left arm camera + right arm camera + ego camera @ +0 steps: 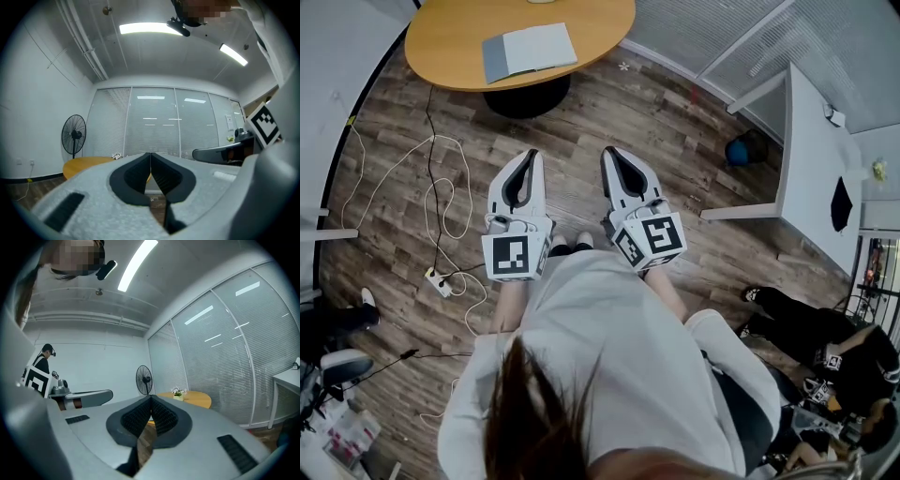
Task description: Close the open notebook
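The notebook lies flat on a round wooden table, near the table's front edge and well apart from the 2 grippers. The left gripper and the right gripper are held level side by side over the plank floor, each with its jaws pressed together on nothing. White cables trail across the floor to a power strip. A white table stands to the right. A pedestal fan stands beside a glass wall with blinds.
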A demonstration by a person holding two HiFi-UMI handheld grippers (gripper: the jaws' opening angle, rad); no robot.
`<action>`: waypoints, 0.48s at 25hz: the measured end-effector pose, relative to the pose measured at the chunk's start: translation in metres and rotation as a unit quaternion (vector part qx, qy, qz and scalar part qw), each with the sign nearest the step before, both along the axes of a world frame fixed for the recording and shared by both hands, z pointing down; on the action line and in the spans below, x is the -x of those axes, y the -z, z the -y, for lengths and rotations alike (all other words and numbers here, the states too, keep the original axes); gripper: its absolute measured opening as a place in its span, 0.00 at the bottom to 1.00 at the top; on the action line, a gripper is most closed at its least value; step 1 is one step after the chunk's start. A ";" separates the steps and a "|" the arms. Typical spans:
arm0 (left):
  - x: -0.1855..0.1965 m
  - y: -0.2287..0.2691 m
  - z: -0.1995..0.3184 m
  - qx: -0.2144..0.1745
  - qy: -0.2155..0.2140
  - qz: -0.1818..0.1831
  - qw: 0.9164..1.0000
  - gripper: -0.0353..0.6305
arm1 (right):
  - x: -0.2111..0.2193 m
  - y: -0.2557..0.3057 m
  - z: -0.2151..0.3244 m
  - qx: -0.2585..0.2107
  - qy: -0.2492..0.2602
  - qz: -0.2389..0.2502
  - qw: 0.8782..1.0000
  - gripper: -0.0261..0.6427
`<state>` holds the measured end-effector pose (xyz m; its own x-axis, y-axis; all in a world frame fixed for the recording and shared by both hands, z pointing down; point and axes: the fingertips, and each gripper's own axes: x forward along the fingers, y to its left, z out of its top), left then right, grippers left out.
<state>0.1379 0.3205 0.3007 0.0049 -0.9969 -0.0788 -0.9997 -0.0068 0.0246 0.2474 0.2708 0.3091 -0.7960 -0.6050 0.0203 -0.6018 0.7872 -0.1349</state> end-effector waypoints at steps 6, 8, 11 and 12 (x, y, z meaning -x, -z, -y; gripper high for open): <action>0.018 -0.007 -0.017 0.003 0.008 -0.003 1.000 0.08 | 0.004 -0.006 -0.016 -0.003 -0.003 -0.010 1.000 0.04; 0.025 -0.011 -0.023 0.007 0.009 -0.001 1.000 0.08 | 0.005 -0.008 -0.022 -0.001 -0.005 -0.011 1.000 0.04; 0.037 -0.017 -0.028 0.016 0.011 -0.003 1.000 0.08 | 0.012 -0.011 -0.026 0.005 -0.004 -0.013 1.000 0.04; 0.040 -0.019 -0.029 0.018 0.013 -0.006 1.000 0.08 | 0.015 -0.012 -0.027 0.007 -0.003 -0.014 1.000 0.04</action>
<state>0.0974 0.3494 0.3194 -0.0220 -0.9988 -0.0429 -0.9991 0.0205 0.0361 0.2322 0.2977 0.3210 -0.7916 -0.6088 0.0515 -0.6098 0.7821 -0.1283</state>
